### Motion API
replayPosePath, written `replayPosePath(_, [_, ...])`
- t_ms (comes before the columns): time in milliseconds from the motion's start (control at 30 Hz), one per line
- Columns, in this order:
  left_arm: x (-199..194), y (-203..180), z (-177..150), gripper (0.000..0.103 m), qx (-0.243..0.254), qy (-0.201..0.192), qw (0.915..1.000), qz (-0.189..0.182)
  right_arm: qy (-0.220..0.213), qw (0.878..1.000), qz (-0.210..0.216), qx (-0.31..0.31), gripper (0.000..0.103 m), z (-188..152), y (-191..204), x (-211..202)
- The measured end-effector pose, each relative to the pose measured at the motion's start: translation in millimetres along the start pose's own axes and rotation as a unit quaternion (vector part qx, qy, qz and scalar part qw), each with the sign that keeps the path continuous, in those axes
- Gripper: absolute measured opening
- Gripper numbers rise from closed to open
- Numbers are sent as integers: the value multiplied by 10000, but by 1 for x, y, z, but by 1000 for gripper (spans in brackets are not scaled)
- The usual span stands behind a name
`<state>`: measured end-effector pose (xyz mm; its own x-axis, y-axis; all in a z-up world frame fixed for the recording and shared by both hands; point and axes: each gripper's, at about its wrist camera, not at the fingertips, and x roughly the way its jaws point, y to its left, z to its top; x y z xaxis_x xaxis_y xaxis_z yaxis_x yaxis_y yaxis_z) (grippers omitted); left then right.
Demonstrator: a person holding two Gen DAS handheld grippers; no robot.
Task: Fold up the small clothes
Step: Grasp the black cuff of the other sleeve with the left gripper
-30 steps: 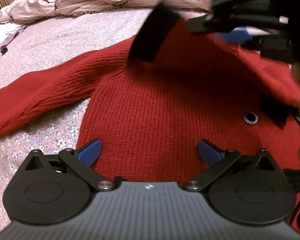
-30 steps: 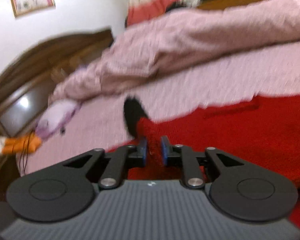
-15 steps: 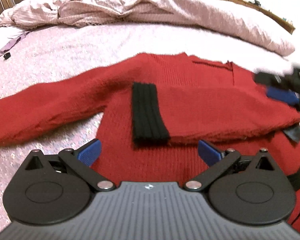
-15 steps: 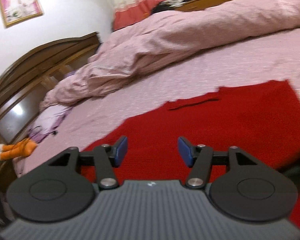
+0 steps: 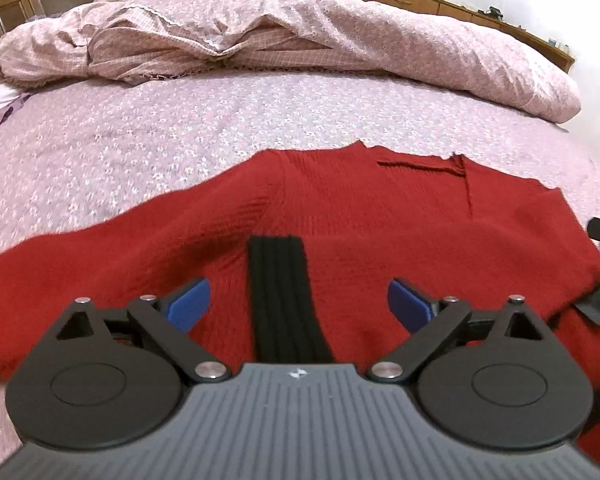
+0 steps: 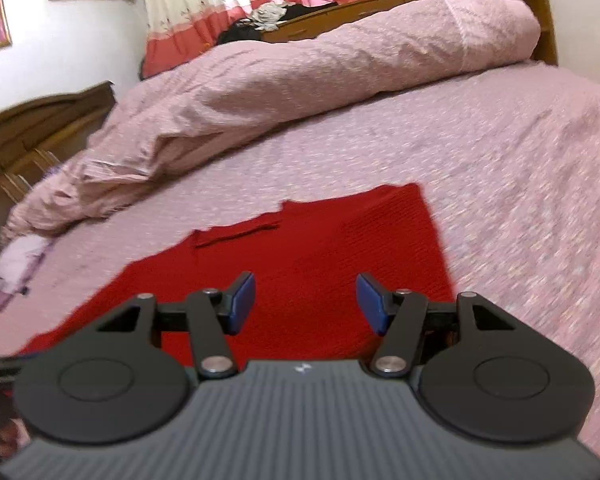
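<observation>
- Left wrist view: the red sweater [image 5: 340, 216] is seen spread on the bed [image 5: 220, 128], one sleeve folded across its body so the black cuff [image 5: 280, 280] lies midway. The left claw [image 5: 298, 306] is held wide, its jaws closing slightly, nothing pinched; the cuff lies under the gap.
- Right wrist view: the right claw [image 6: 305, 303] is parted and empty above the sweater.
- One sleeve fold is judged done; next, the outstretched sleeve [image 5: 80, 256] would need gripping and folding across.
</observation>
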<state>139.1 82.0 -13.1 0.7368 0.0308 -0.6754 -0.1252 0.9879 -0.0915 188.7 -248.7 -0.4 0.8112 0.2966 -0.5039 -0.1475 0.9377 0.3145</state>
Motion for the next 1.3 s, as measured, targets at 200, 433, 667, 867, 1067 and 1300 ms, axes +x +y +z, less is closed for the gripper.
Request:
replayPosePath(200, [24, 6, 8, 67, -71, 155, 9996, -232, -57, 9985, -544, -78, 60, 5, -21, 18])
replayPosePath(433, [45, 11, 10, 62, -191, 187, 9995, -181, -15, 9984, -554, -149, 59, -3, -26, 31])
replayPosePath(667, [48, 0, 10, 39, 173, 66, 9997, -128, 17, 9988, -476, -121, 58, -5, -32, 36])
replayPosePath(867, [51, -4, 8, 36, 210, 53, 9995, -212, -340, 9958, -807, -257, 58, 11, -37, 37])
replayPosePath(1067, [53, -3, 11, 30, 96, 88, 9996, -265, -228, 9944, -1010, -210, 58, 27, -58, 63])
replayPosePath(1300, [33, -19, 26, 14, 461, -415, 9976, -305, 97, 9975, -704, -44, 59, 23, -65, 81])
